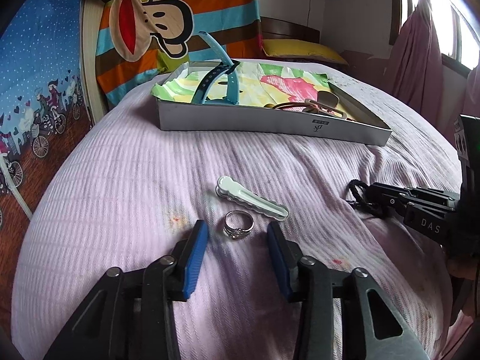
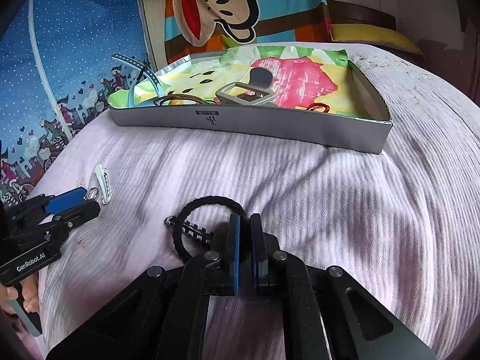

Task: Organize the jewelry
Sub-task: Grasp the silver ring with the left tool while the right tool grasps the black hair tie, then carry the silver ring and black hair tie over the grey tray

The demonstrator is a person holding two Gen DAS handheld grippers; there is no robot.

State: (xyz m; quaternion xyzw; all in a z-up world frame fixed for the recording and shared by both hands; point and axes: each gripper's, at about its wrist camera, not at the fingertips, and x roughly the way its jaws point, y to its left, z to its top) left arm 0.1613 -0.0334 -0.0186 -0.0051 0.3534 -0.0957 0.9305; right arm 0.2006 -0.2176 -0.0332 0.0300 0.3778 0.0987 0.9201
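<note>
A silver ring (image 1: 238,229) with small stones lies on the lilac bedspread, right between the blue pads of my left gripper (image 1: 237,230), which is open around it without touching. Just beyond lies a white hair clip (image 1: 252,199). In the right wrist view my right gripper (image 2: 244,220) is shut on a black hair tie (image 2: 207,199), whose loop sticks out to the left over a striped black-and-white piece (image 2: 192,229). The grey tray (image 2: 246,123) lined with flowered paper holds a blue strap (image 2: 141,69), bangles (image 2: 177,99), a metal buckle (image 2: 246,93) and a red cord (image 2: 318,108).
The tray (image 1: 270,126) sits further back on the bed. Behind it hang a striped monkey-print cloth (image 1: 168,24) and a blue patterned curtain (image 1: 39,75). A yellow pillow (image 1: 300,49) lies at the back right. The right gripper (image 1: 375,198) sits to the right of the ring.
</note>
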